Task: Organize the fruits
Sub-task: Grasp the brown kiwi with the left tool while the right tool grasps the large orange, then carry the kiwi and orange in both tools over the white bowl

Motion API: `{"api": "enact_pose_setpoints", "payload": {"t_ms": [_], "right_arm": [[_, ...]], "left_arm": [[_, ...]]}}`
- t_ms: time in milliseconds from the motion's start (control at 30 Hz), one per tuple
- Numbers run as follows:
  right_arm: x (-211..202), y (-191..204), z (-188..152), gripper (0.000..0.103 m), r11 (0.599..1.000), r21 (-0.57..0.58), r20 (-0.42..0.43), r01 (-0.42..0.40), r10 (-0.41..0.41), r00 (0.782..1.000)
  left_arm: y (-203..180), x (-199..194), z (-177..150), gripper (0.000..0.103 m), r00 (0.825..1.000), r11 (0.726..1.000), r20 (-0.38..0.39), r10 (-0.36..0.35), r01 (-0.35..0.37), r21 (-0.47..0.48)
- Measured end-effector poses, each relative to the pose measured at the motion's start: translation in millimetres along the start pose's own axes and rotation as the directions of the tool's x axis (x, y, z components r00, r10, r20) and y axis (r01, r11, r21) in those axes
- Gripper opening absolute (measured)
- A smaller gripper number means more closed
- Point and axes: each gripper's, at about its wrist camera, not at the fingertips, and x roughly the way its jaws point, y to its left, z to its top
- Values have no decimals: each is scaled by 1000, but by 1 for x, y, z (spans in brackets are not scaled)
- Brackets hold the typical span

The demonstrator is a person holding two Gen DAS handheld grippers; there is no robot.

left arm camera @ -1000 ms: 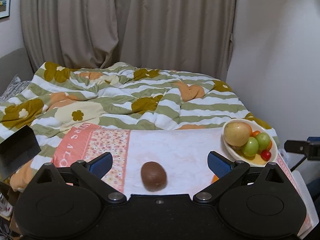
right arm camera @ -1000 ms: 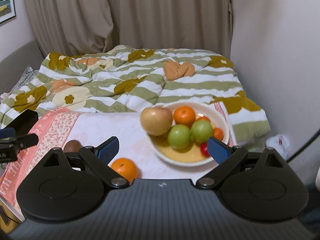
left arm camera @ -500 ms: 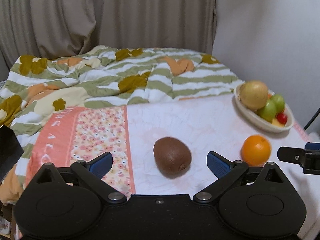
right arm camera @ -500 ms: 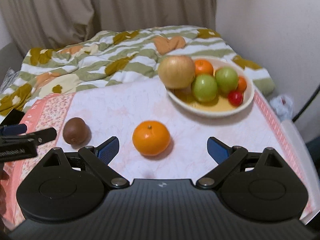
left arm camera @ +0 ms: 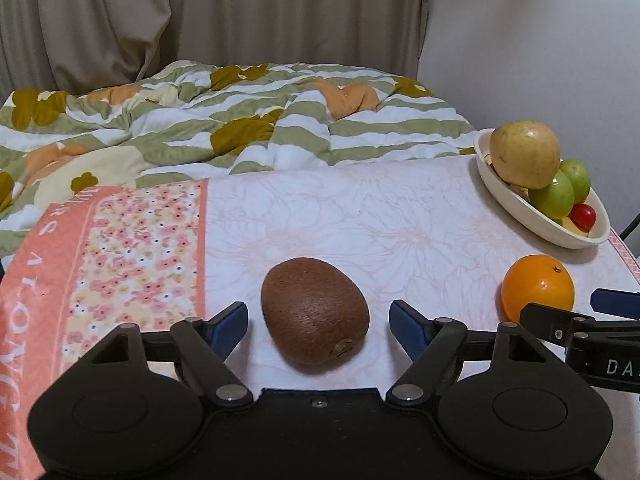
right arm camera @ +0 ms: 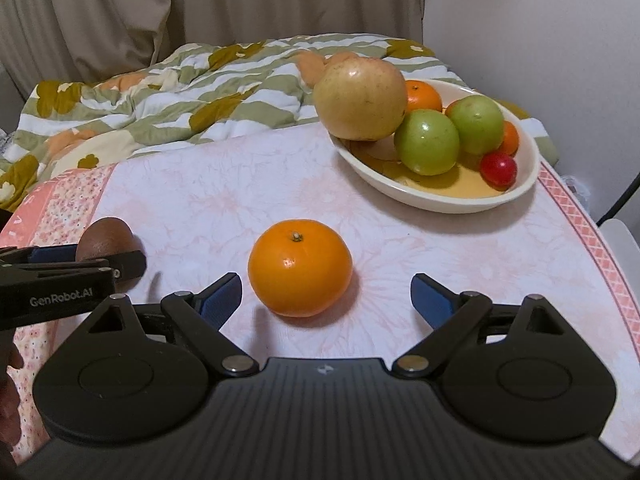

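The left gripper (left arm camera: 318,320) is held low with its jaws spread wide around the kiwi (left arm camera: 315,316) — nothing gripped; the right gripper (right arm camera: 326,294) is likewise spread about the orange (right arm camera: 300,267); bare tablecloth (right arm camera: 224,200) lies ahead; the bowl (right arm camera: 460,198) at the table's far-right edge shows its full contents only from the right wrist.

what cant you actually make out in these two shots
- Brown fuzzy kiwi: right wrist view, lower half hidden by the left gripper.
- Small orange fruit at the back of the cream oval bowl: right wrist view, mostly hidden behind green apples.
- Right gripper: left wrist view, cut off by the right edge.
- Pink printed lettering on the tablecloth: left wrist view, cropped, unreadable.
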Motion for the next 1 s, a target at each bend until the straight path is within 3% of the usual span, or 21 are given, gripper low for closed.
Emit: {"api": "enact_pose_setpoints", "payload": {"t_ms": [167,533,1000], "right_arm": [[8,-1,1,101,1000,-4,-12,-20,20,1000],[24,7,7,77,998,-27,-27,-59,59,998],[-4,5,14,76,997,-34,0,-65,65,998]], "left_arm": [[-2,6,0,60,1000,1000,-2,27,-27,4],[2,3,-1,59,1000,1000,-14,17,-17,0],[-1,-32,-1,58,999,1000,33,-21,21,-5]]}}
